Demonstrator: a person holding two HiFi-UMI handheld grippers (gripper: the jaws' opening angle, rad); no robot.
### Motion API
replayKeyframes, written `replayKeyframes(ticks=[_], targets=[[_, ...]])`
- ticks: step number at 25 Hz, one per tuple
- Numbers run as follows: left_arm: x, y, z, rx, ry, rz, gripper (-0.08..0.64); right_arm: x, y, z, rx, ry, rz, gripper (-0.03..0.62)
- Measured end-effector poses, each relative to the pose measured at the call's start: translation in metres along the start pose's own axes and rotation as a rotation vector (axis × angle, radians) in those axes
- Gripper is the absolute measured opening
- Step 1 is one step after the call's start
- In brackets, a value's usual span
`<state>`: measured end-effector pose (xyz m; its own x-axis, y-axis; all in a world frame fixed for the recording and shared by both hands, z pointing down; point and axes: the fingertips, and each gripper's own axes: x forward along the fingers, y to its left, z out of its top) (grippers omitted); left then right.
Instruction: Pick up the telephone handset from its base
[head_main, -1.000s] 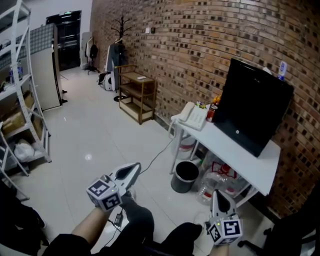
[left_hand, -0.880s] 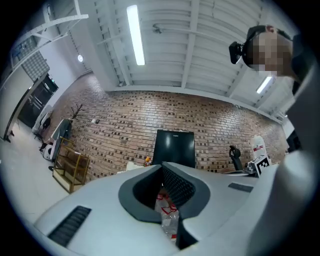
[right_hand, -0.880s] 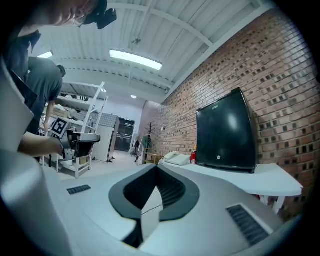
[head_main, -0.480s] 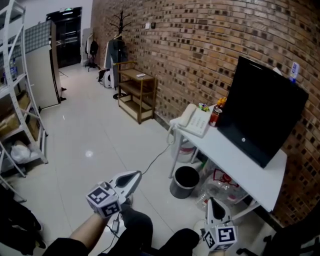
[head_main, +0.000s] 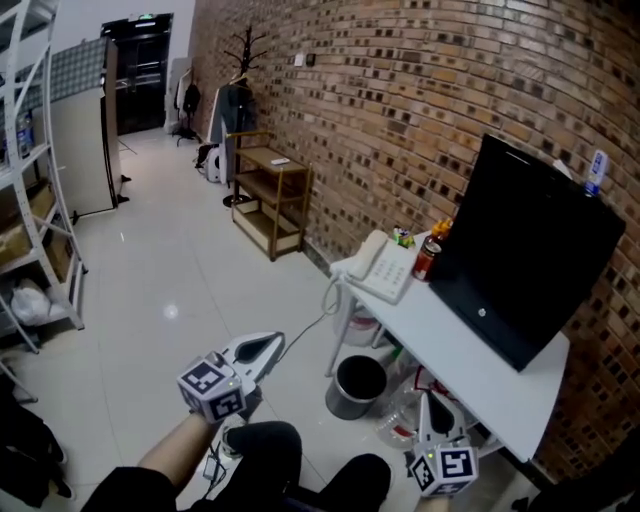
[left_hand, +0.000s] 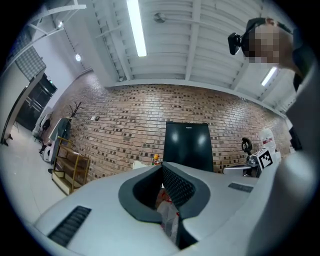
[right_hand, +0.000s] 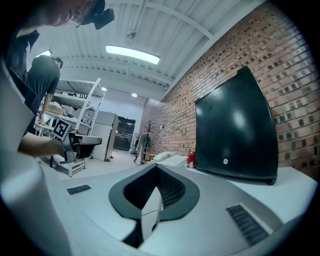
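Nearest us, our left gripper (head_main: 272, 344) and right gripper (head_main: 428, 400) are both closed and empty. Farther off, the white telephone handset (head_main: 371, 252) rests on its base (head_main: 393, 273) at the table's (head_main: 470, 352) far end. We judge it light, rigid and smooth, best gripped mid-handle.

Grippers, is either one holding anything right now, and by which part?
Nothing. Left gripper and right gripper are shut and empty; the handset lies on its base.
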<state>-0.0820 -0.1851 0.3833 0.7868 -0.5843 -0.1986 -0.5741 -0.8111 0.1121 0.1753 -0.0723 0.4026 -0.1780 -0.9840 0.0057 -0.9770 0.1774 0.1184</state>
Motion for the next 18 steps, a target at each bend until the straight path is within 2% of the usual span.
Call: replayKeyframes(ticks=[7, 12, 18], targets=[[0.051, 0.026, -0.007, -0.022, 0.010, -0.008, 0.005, 0.042, -0.031, 0.006, 0.002, -0.028, -0.007, 0.008], [0.080, 0.041, -0.010, -0.012, 0.040, -0.011, 0.005, 0.074, -0.037, 0.002, 0.004, -0.023, 0.001, 0.008], [0.109, 0.059, -0.006, -0.004, 0.034, -0.034, 0.005, 0.105, -0.046, 0.010, -0.007, -0.040, 0.013, 0.008]])
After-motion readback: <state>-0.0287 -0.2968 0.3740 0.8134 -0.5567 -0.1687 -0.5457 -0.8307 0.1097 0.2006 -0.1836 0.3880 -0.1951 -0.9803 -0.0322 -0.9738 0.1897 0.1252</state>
